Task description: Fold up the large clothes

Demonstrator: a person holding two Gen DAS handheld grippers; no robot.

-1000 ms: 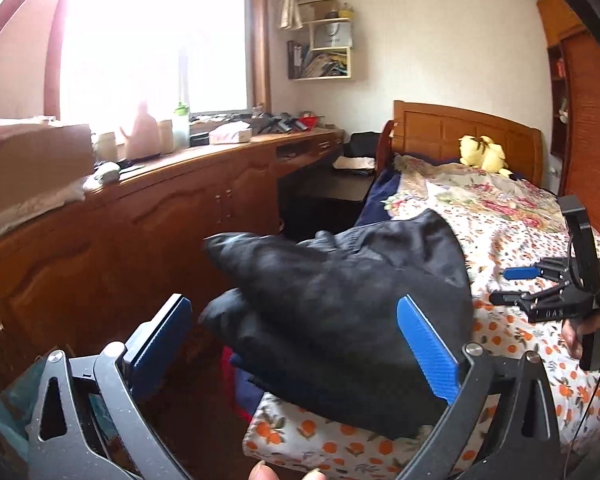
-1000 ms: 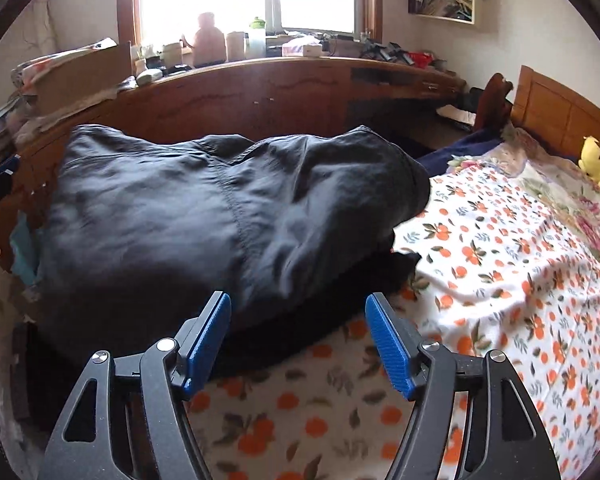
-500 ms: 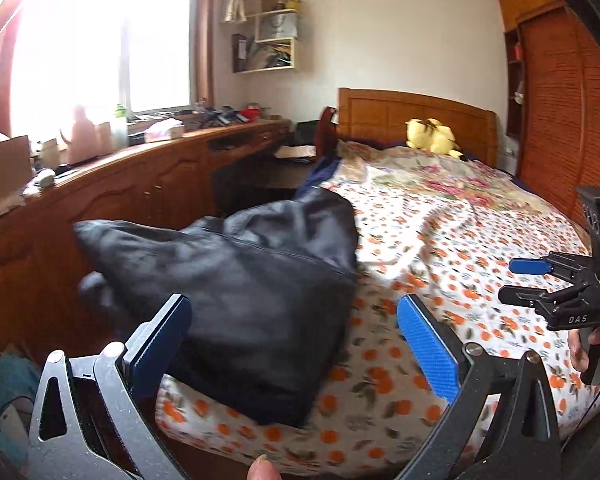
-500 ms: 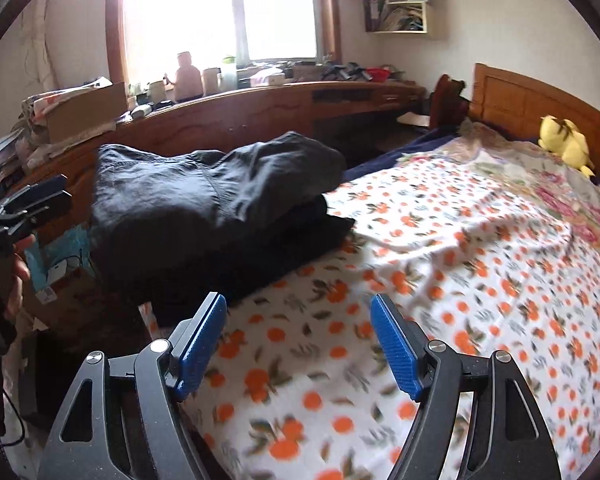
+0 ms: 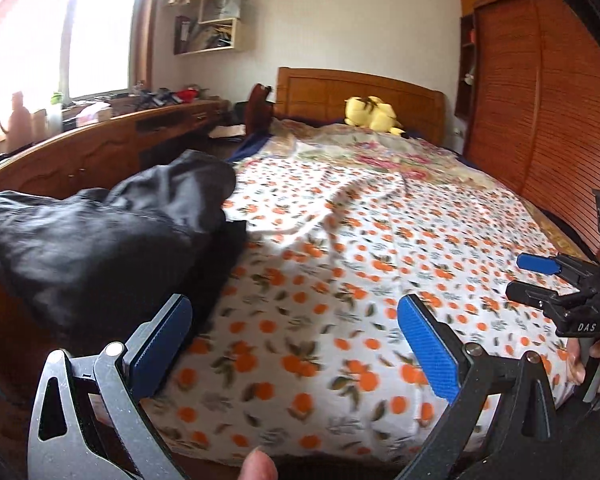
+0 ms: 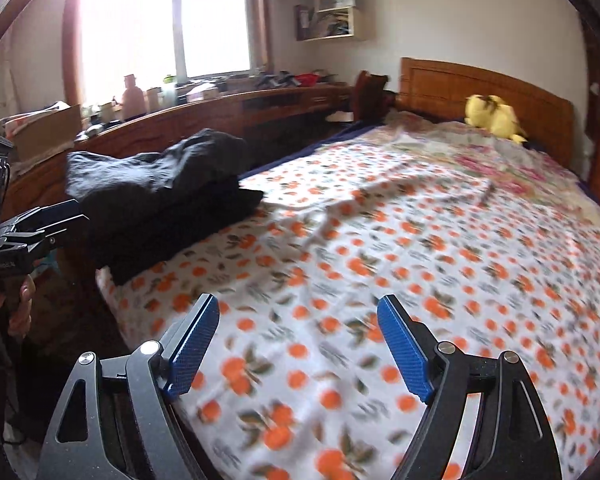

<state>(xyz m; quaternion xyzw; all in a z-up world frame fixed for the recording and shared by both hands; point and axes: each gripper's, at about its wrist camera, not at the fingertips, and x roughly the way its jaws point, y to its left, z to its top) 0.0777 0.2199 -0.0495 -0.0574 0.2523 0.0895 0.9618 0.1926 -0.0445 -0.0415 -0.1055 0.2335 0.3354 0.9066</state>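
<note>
Both views have swung off the folded dark clothes (image 5: 112, 236) toward bare bedsheet (image 5: 340, 264); left tool (image 5: 296, 344) gapes empty, right tool (image 6: 300, 344) opening, empty; soft, bulky stack, best gripped at edges.

Window (image 6: 160, 20): bright, overexposed.
Walls (image 5: 360, 20): white.
Bed (image 5: 360, 240): wooden headboard (image 5: 360, 92).
Wardrobe (image 5: 540, 100): slatted wood.
Shelf (image 6: 332, 8): wall-mounted.

The left gripper (image 5: 294, 344) hangs over the orange-print bedsheet (image 5: 340, 248) with jaws wide apart and nothing between them. Folded dark clothes (image 5: 100, 240) sit stacked at the bed's left edge. The right gripper (image 5: 540, 280) shows at far right.
</note>
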